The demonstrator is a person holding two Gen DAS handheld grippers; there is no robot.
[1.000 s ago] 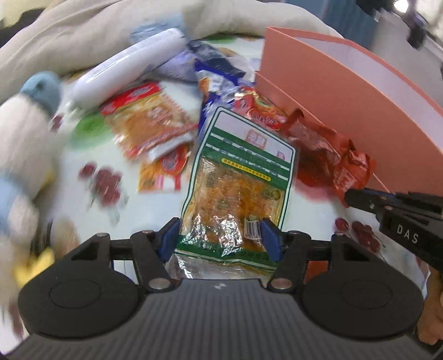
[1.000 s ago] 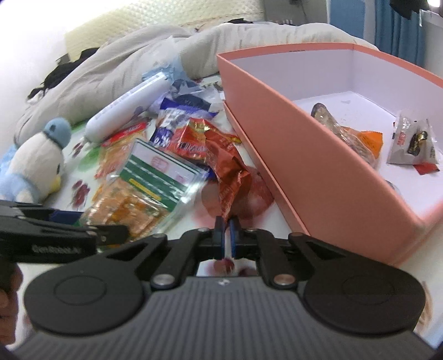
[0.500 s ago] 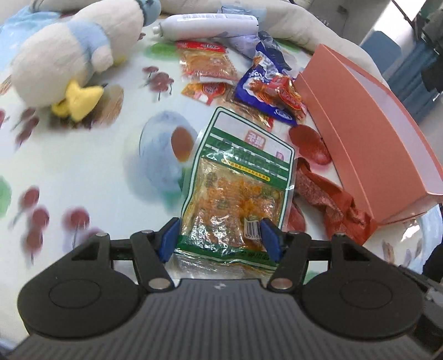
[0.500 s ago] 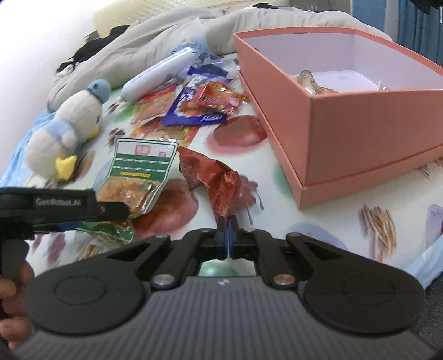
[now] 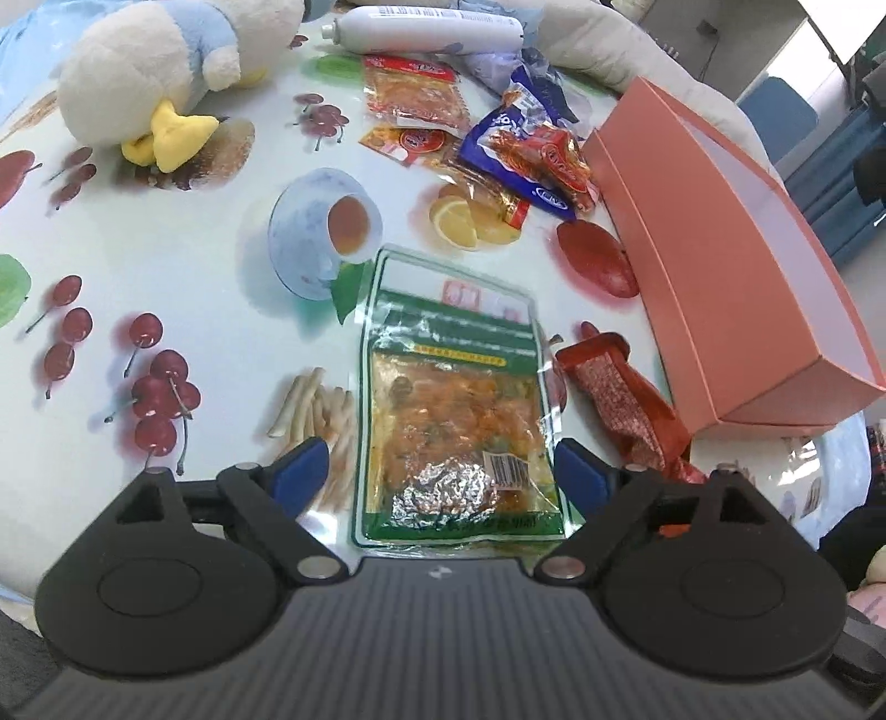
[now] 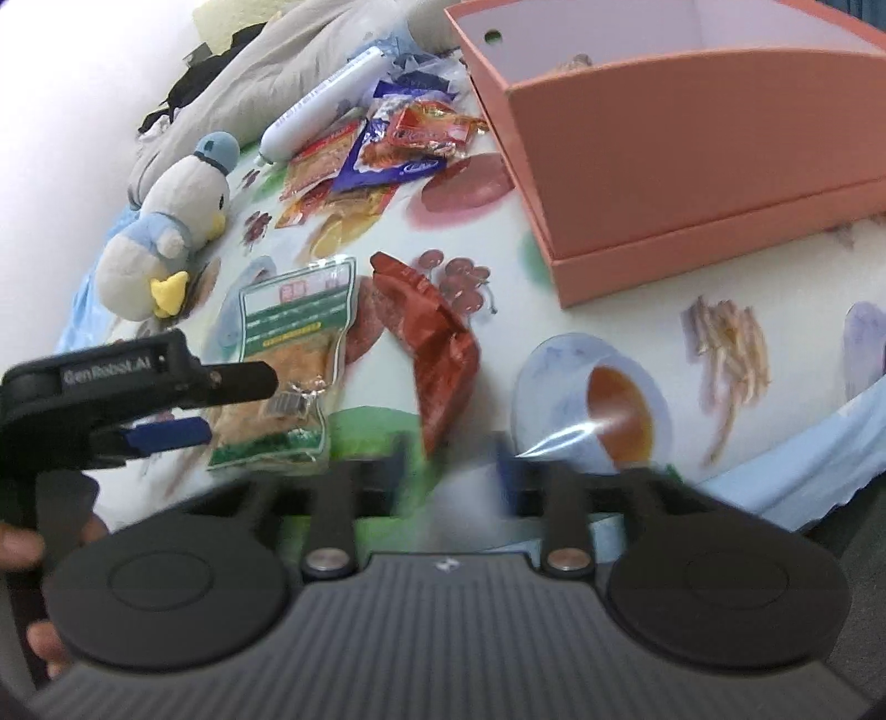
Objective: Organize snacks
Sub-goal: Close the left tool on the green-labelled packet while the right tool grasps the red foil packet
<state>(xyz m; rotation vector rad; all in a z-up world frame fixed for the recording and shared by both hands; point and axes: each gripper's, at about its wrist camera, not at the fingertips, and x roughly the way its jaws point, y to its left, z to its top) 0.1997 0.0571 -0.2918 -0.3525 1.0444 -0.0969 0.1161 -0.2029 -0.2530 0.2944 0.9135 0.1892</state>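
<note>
The left gripper (image 5: 440, 471) stands wide open over the table (image 5: 183, 277), its blue fingertips (image 5: 302, 468) on either side of the green-edged snack bag (image 5: 454, 410) without touching it. That bag lies flat on the fruit-printed tablecloth, its barcode end toward the gripper. Just to its right lies a crumpled red wrapper (image 5: 620, 393), and beyond that stands the open pink box (image 5: 736, 288), close to the table's edge.

The right gripper (image 6: 448, 471) is open too, its fingers blurred, with the red wrapper (image 6: 437, 343) lying just ahead of the gap between them. I cannot tell whether it touches the wrapper. From this side the green bag (image 6: 293, 354) sits left of the wrapper, with the left gripper (image 6: 166, 410) beside it, one blue pad showing.

Further back lies a loose pile of snacks: a blue packet (image 5: 531, 160) with red wrapped pieces on top, and orange packets (image 5: 415, 97) near a white tube (image 5: 426, 34). A plush duck (image 5: 166, 72) lies at the far left. Something small shows inside the pink box (image 6: 675, 127), too hidden to name.
</note>
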